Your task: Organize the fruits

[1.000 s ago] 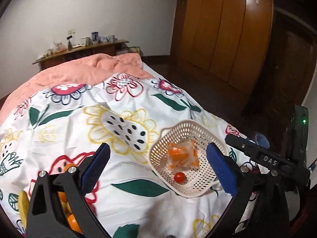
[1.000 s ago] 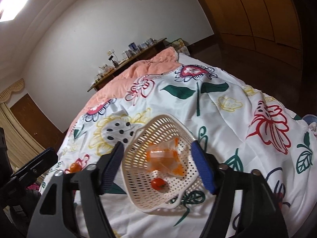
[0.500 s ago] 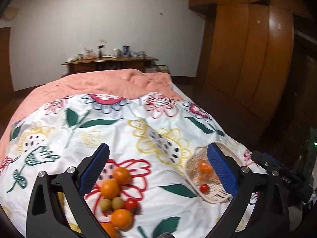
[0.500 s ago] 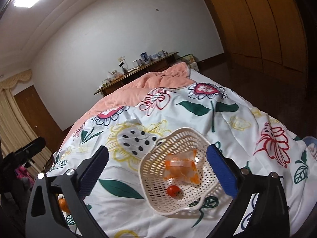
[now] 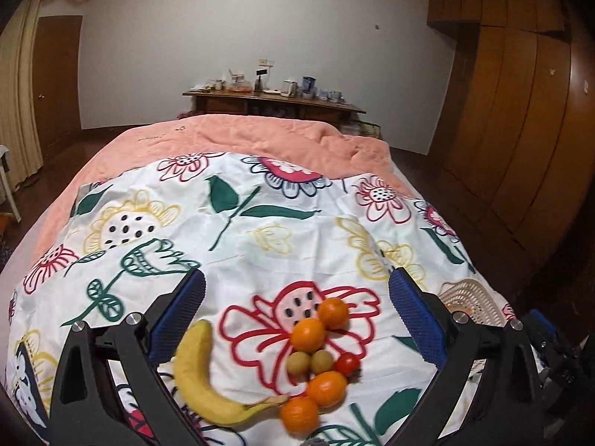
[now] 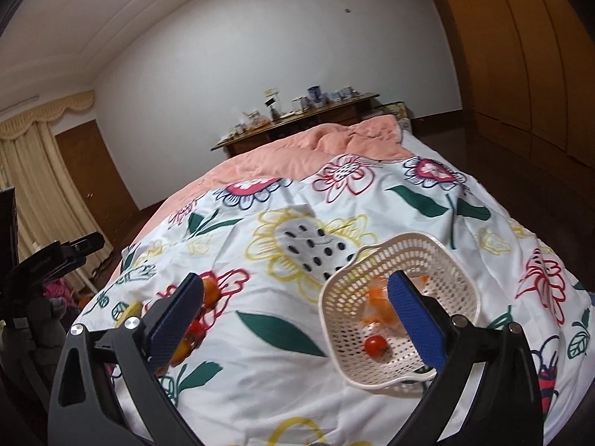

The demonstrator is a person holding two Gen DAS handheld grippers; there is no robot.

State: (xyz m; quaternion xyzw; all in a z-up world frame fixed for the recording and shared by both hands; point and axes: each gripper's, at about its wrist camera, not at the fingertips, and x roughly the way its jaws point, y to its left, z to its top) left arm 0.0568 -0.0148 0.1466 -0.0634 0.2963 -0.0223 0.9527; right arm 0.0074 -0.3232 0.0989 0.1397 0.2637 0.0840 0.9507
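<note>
In the left wrist view a banana (image 5: 200, 383), several oranges (image 5: 307, 333), two small green-brown fruits (image 5: 298, 363) and a cherry tomato (image 5: 346, 363) lie together on the floral sheet (image 5: 260, 230). My left gripper (image 5: 296, 319) is open and empty, above the pile. The white mesh basket (image 5: 470, 299) sits to the right. In the right wrist view the basket (image 6: 375, 368) holds a cherry tomato (image 6: 375, 345) and a bag of orange fruit (image 6: 379, 303). My right gripper (image 6: 295, 319) is open and empty, just left of the basket.
The bed has a peach quilt (image 5: 241, 137) at its far end. A wooden sideboard (image 5: 275, 102) with cups stands against the back wall. Wooden wardrobes (image 5: 513, 130) line the right side. The left gripper's body (image 6: 44, 260) shows at the left of the right wrist view.
My left gripper swung left from the basket to over the fruit pile. My right gripper, still open, drew back and left from the basket.
</note>
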